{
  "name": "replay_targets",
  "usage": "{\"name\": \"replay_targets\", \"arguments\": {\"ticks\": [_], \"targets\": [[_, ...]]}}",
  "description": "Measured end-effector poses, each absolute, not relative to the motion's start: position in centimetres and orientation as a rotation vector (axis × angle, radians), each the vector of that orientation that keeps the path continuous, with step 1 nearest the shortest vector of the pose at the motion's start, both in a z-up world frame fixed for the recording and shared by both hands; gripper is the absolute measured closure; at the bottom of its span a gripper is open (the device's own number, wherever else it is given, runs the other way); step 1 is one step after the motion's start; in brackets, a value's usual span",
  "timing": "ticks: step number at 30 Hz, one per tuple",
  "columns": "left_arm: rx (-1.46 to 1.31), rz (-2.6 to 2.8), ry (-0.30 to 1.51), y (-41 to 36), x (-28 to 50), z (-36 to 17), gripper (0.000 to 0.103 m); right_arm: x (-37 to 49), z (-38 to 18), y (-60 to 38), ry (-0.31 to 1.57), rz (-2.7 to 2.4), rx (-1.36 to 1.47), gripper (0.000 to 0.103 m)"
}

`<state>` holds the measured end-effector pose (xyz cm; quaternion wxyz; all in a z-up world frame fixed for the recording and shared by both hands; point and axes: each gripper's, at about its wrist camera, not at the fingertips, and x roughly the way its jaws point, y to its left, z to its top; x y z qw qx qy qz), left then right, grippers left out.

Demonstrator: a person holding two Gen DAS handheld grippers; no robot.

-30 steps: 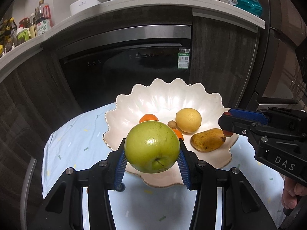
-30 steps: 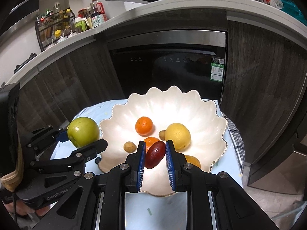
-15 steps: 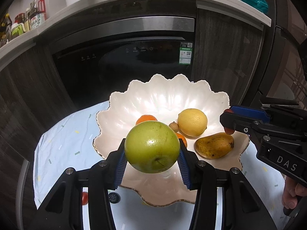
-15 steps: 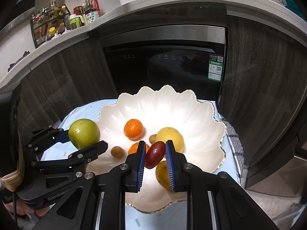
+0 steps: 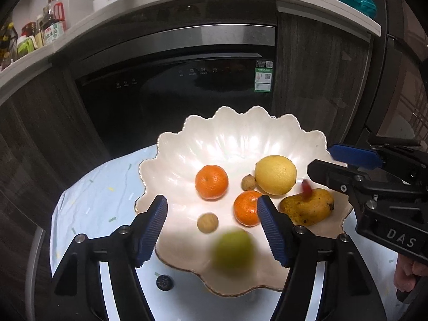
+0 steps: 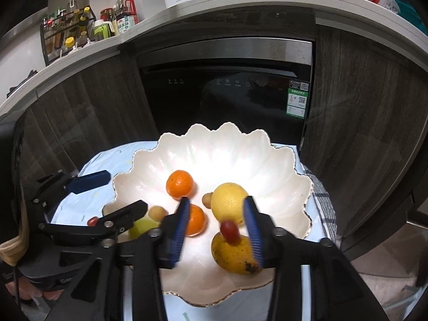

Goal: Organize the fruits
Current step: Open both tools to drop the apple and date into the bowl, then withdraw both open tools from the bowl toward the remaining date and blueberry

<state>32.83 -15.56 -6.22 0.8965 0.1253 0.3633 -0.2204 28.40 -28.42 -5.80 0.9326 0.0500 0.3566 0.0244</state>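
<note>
My left gripper (image 5: 212, 203) hangs over the near rim of the white scalloped bowl (image 5: 240, 133), its jaws opening. The green apple (image 5: 232, 251) is a blur below them, free of both pads and low in the bowl. In the right wrist view my right gripper (image 6: 216, 200) also has its jaws opening. The small dark red fruit (image 6: 229, 230) is blurred between and below its pads, touching neither, right at the mango (image 6: 235, 254). The right gripper (image 5: 321, 159) shows at the bowl's right rim, and the left gripper (image 6: 125, 190) at its left rim.
The bowl holds two oranges (image 5: 211, 182), a lemon (image 5: 275, 175) and two small brown nuts (image 5: 207, 222). It stands on a light blue cloth (image 5: 101, 200) on a small round table. A small red fruit (image 6: 92, 221) and a dark round piece (image 5: 164, 282) lie on the cloth. A dark oven front (image 5: 187, 93) rises behind.
Both grippers have opened. The green apple has dropped from the left gripper into the bowl, and the dark red fruit has fallen from the right gripper onto the mango.
</note>
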Motion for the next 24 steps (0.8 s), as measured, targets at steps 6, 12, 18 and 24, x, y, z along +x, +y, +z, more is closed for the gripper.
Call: {"name": "replay_targets", "arguments": {"ticks": [6,12,18,24], "targets": [[0.257,-0.424,0.749,-14.9,32.7,-6.0,0.021,28.0,-5.5,-28.6,0.716,0.009,0.097,0.031],[0.241,-0.394,0.736,-14.5,32.2,-5.3,0.007,27.6,-5.0,-28.8,0.71,-0.009,0.11,0.023],[0.233,-0.376,0.73,-13.9,31.5,-4.7,0.006,26.8,-4.4,-28.5,0.7,-0.015,0.108,0.023],[0.222,-0.368,0.724,-13.2,30.5,-4.0,0.006,26.0,-3.8,-28.0,0.69,-0.017,0.106,0.023]]}}
